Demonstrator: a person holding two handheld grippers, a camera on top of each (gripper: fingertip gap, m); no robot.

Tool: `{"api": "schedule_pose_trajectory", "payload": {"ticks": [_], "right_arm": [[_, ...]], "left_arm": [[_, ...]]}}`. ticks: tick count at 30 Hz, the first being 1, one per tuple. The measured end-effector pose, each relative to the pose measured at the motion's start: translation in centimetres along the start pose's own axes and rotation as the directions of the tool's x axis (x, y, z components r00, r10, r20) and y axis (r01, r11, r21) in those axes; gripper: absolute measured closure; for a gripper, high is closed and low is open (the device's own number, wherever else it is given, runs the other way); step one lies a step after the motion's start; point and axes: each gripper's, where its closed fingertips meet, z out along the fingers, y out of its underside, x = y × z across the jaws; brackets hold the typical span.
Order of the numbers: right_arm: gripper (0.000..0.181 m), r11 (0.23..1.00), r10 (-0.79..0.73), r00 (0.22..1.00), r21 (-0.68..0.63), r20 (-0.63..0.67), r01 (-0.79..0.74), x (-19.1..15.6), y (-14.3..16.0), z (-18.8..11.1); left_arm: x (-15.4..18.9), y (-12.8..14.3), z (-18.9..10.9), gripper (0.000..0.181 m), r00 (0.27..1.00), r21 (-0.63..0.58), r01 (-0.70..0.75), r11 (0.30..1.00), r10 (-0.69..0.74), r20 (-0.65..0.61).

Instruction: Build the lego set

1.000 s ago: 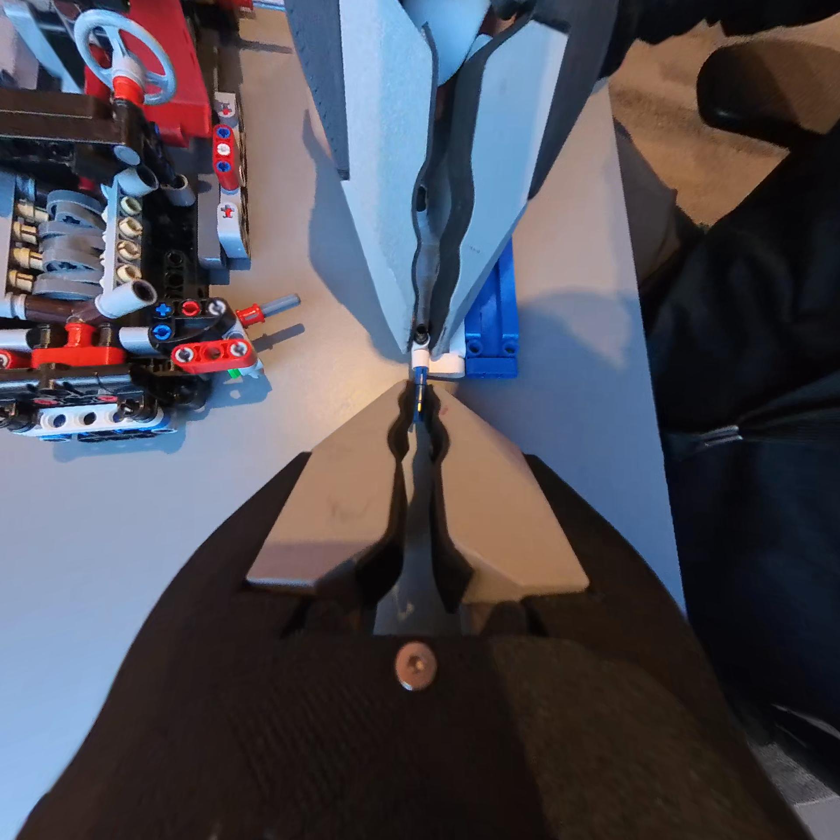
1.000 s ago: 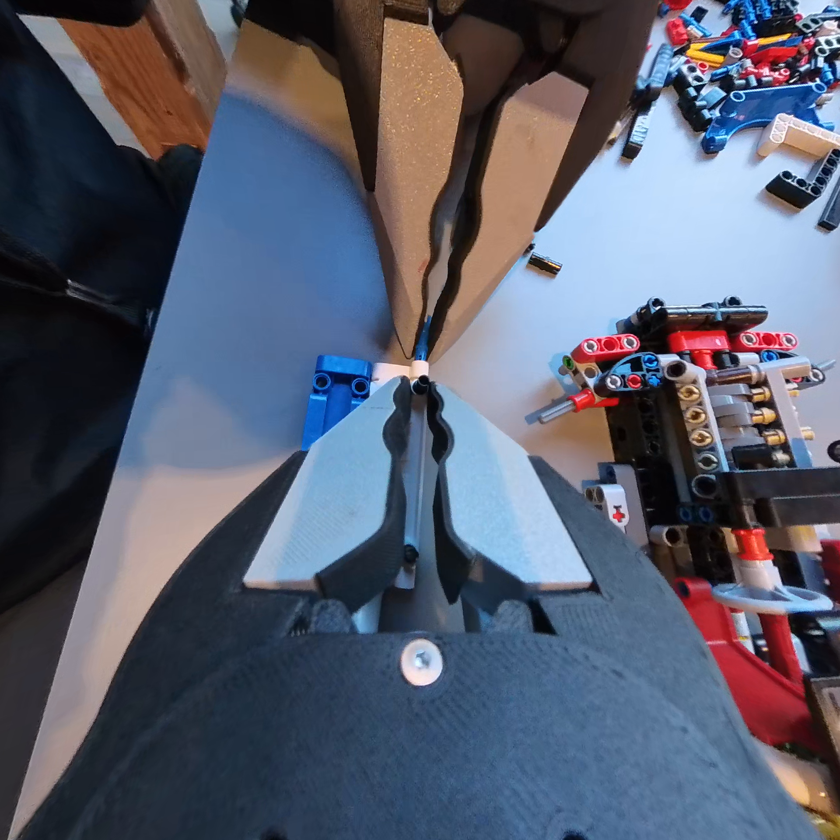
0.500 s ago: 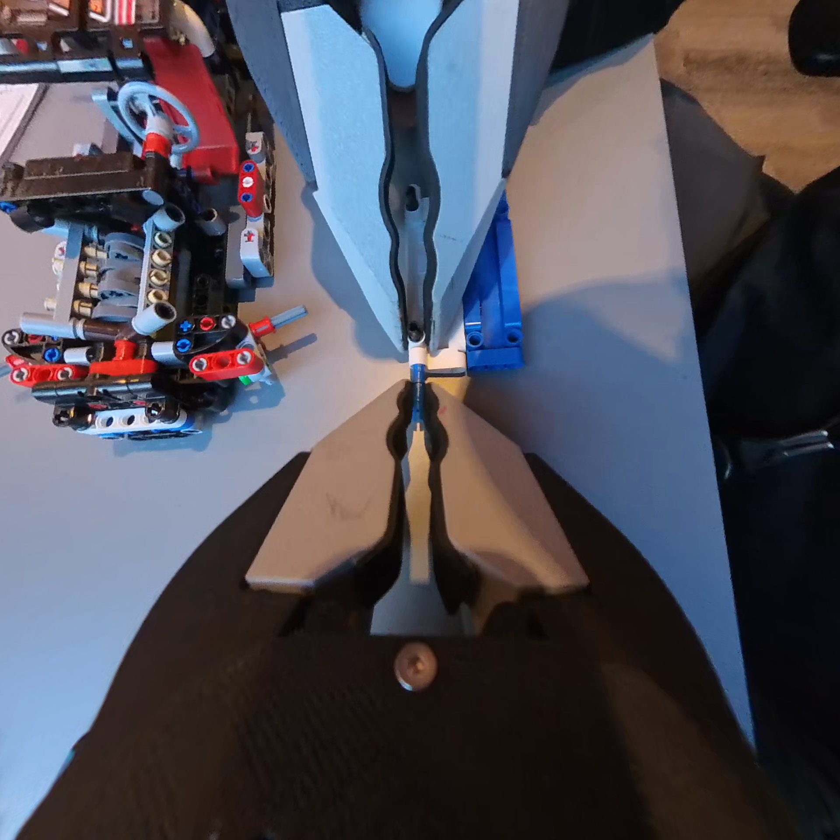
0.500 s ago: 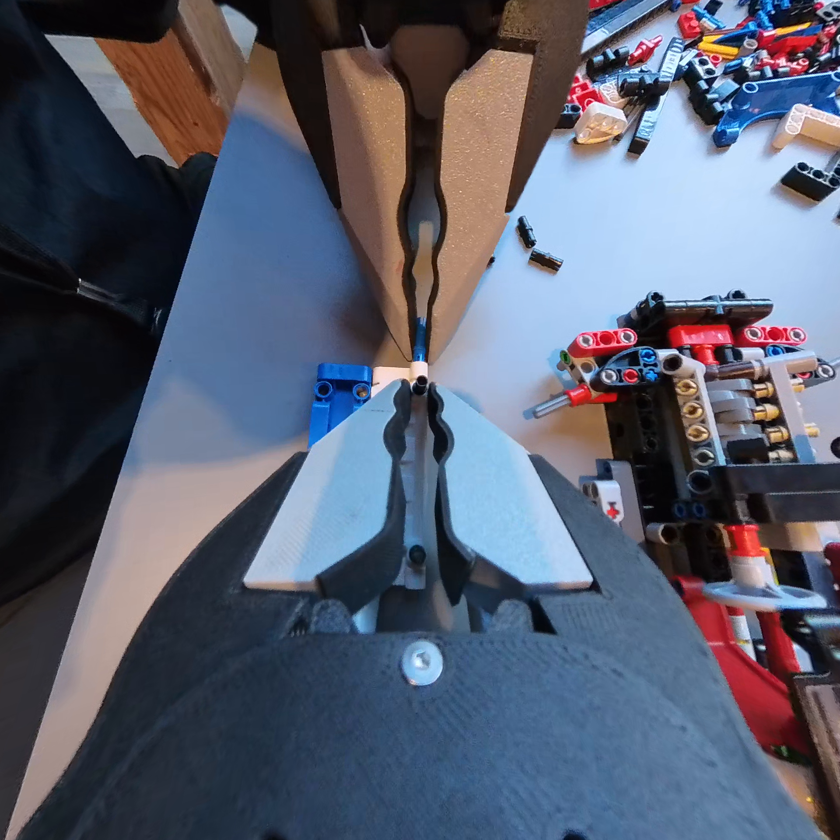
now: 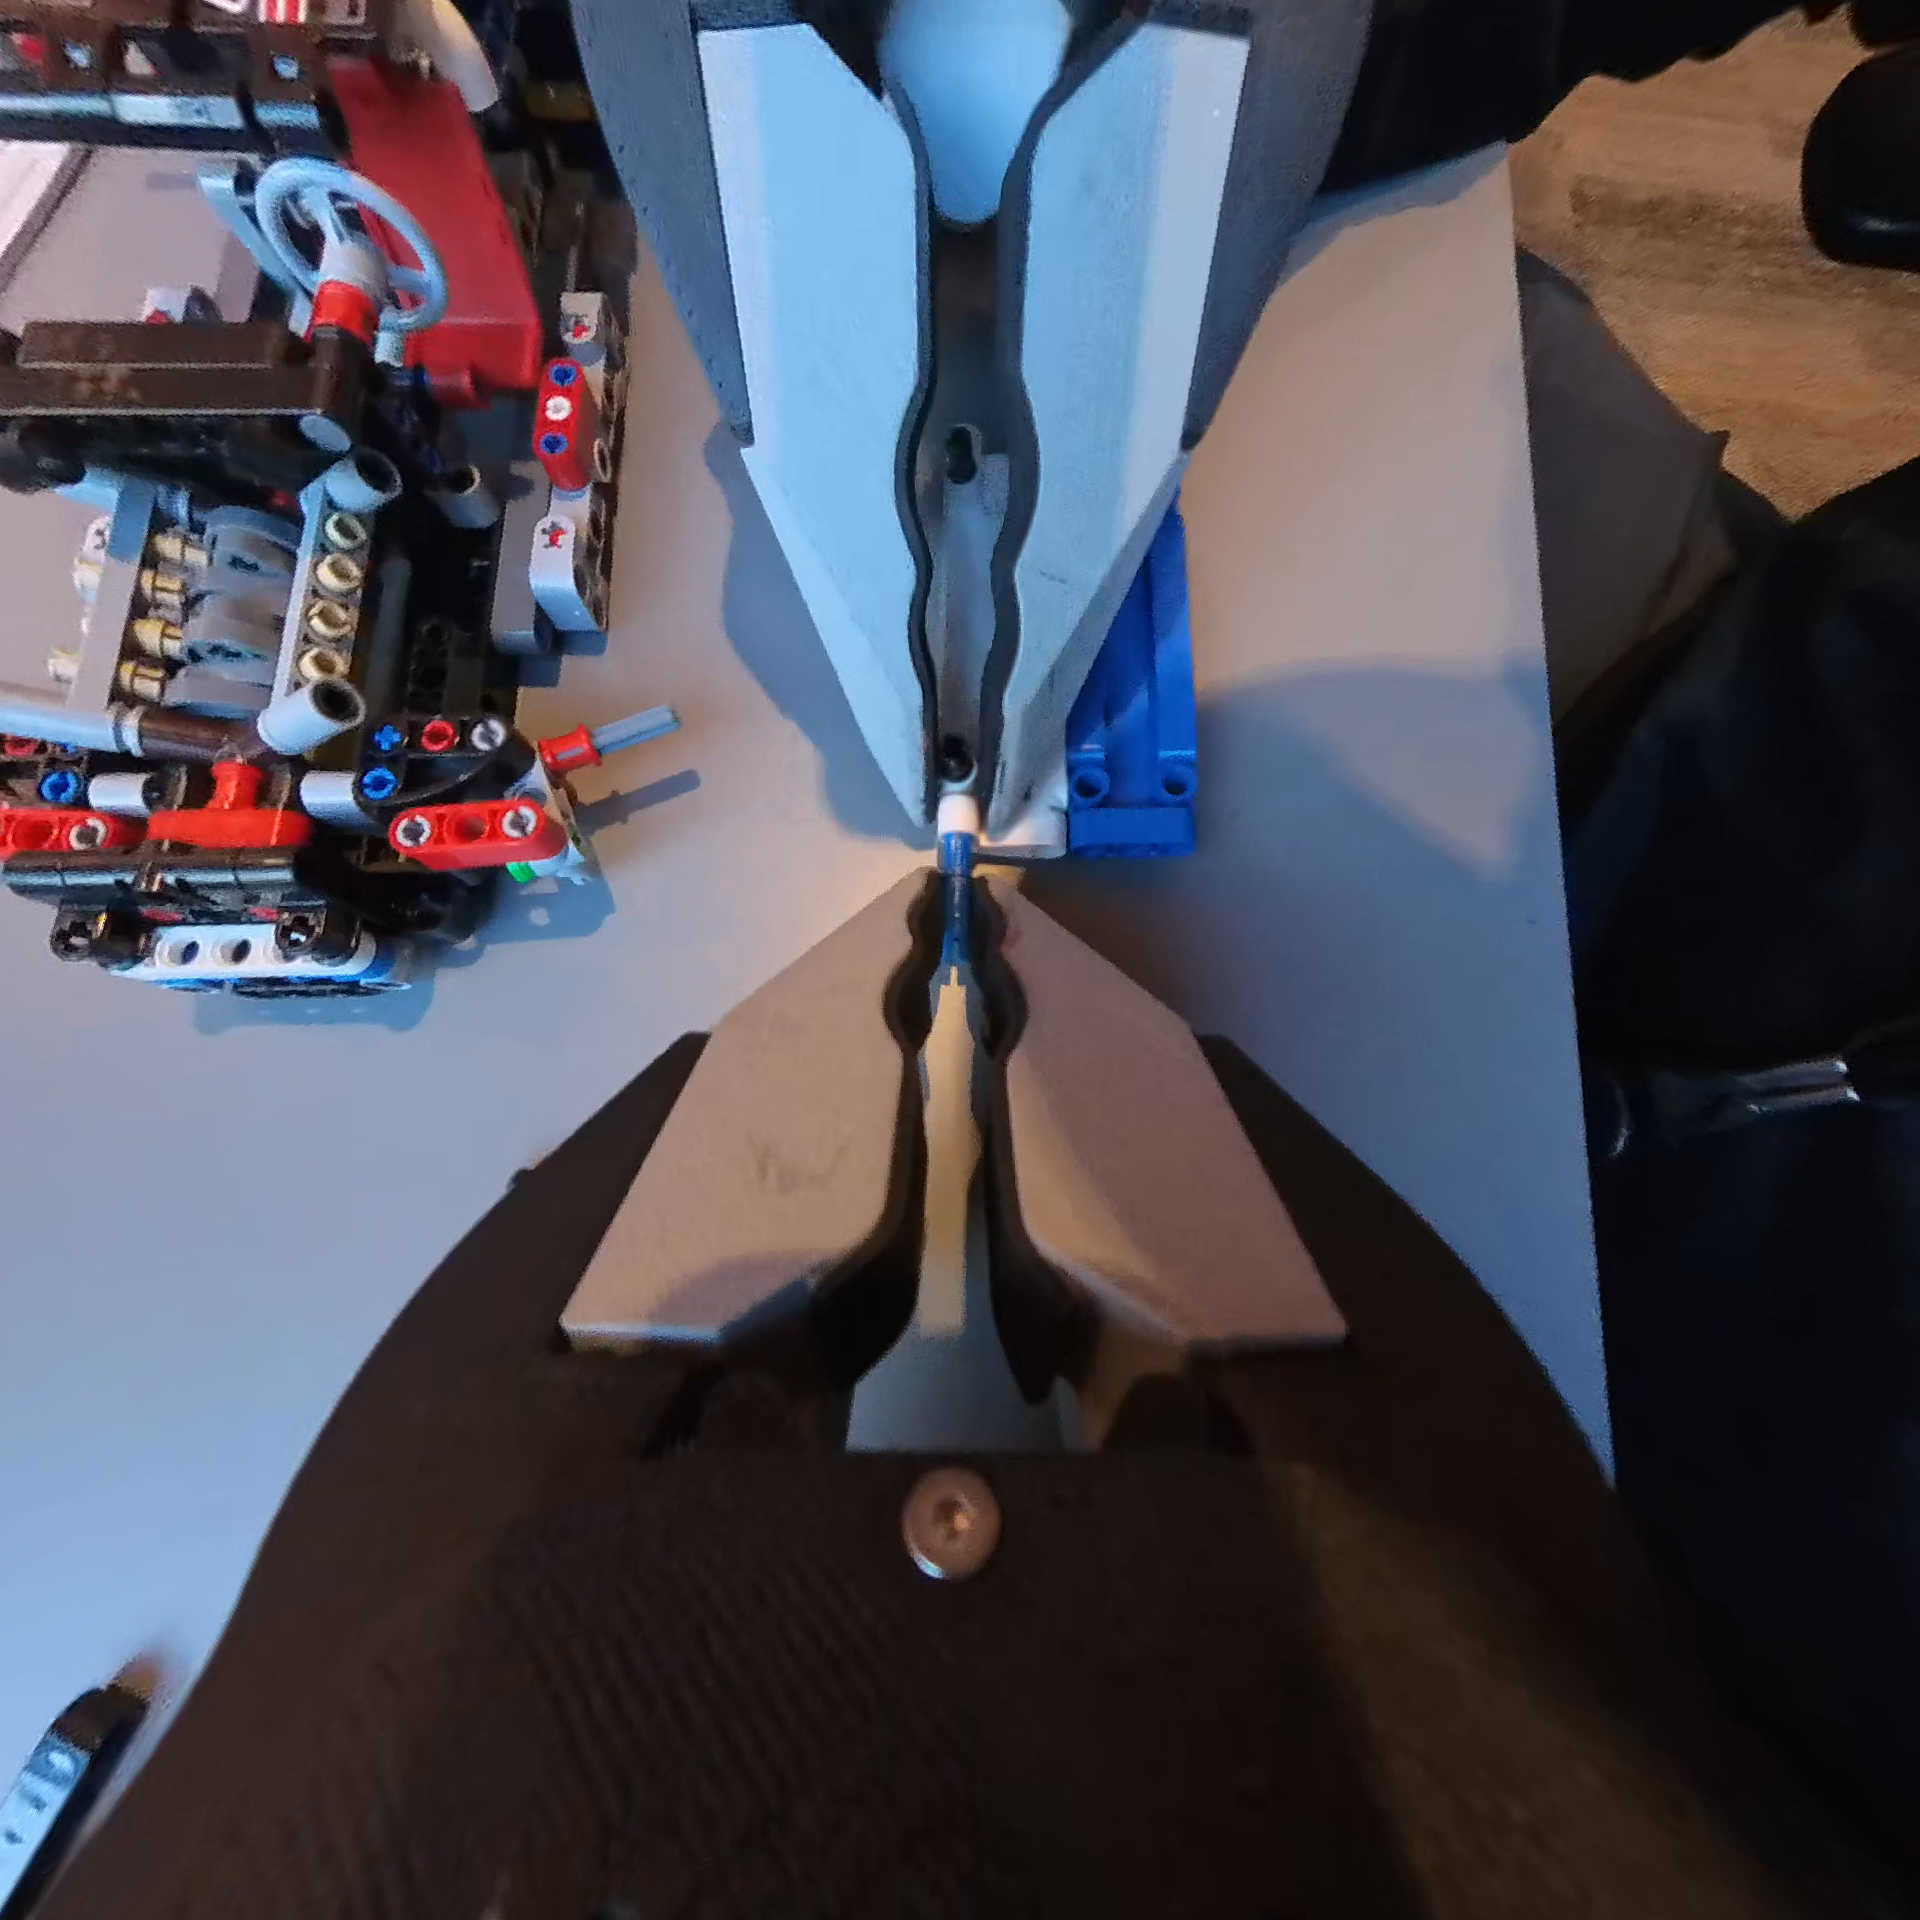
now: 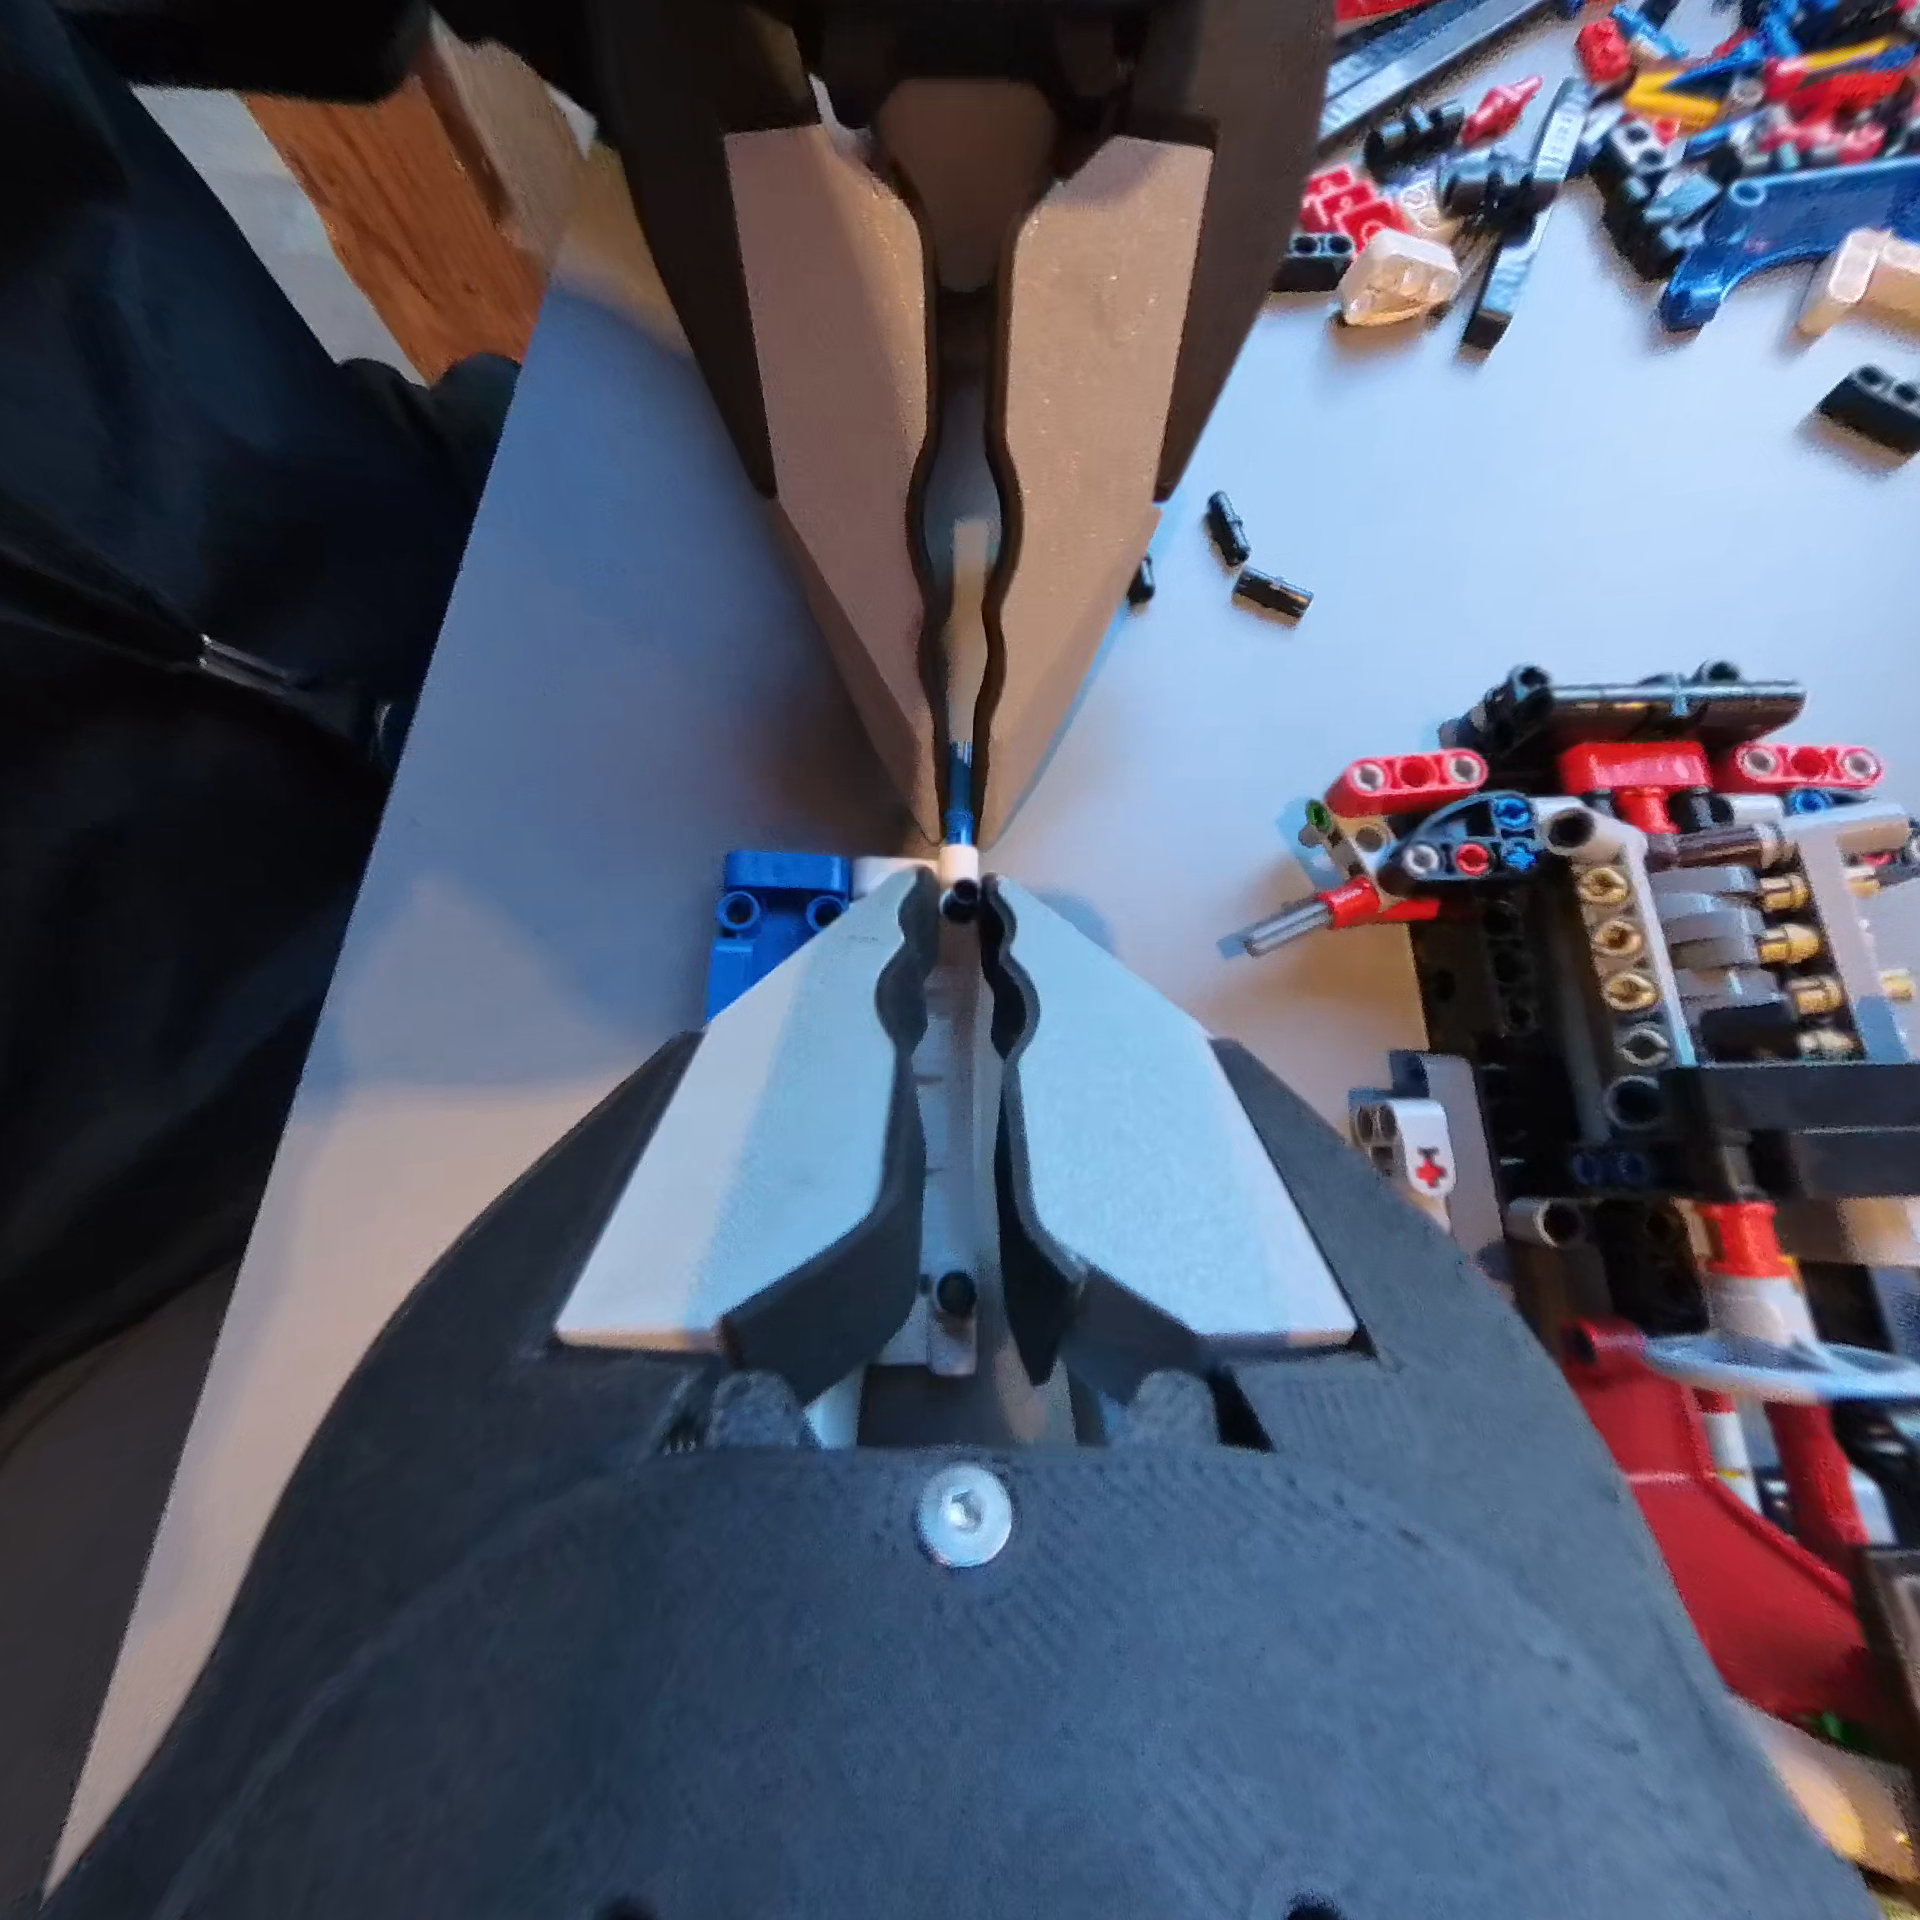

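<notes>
Near the edge of the pale grey surface (image 5: 1351,935), the two tools meet tip to tip. The left tool (image 5: 954,914) is closed on a thin blue pin (image 5: 954,883); the right tool (image 6: 961,904) is closed on a white piece (image 6: 957,862) whose open hole faces the pin. The pin touches this piece or is just entering it; I cannot tell how deep.

I judge both parts very light, stiff and smooth, so they can slip or turn between the pads. It seems better to hold the pin by its middle and push straight along its axis.

A blue beam (image 5: 1138,727) lies just beside the tips, the half-built model (image 5: 291,644) stands further off, and loose pieces (image 6: 1662,156) are well apart. A person in dark clothes (image 6: 187,727) sits at the edge, over a wooden floor (image 5: 1683,260).
</notes>
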Motion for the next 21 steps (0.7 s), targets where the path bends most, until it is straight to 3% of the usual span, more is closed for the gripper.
{"api": "schedule_pose_trajectory", "payload": {"ticks": [21], "right_arm": [[0.176, 0.999, -0.049, 0.998, -0.008, -0.039, 0.049, -0.21, 0.21, -0.07]], "left_arm": [[0.28, -0.16, 0.19, 0.181, 0.997, -0.009, -0.033, 0.999, 0.033, -0.075]]}}
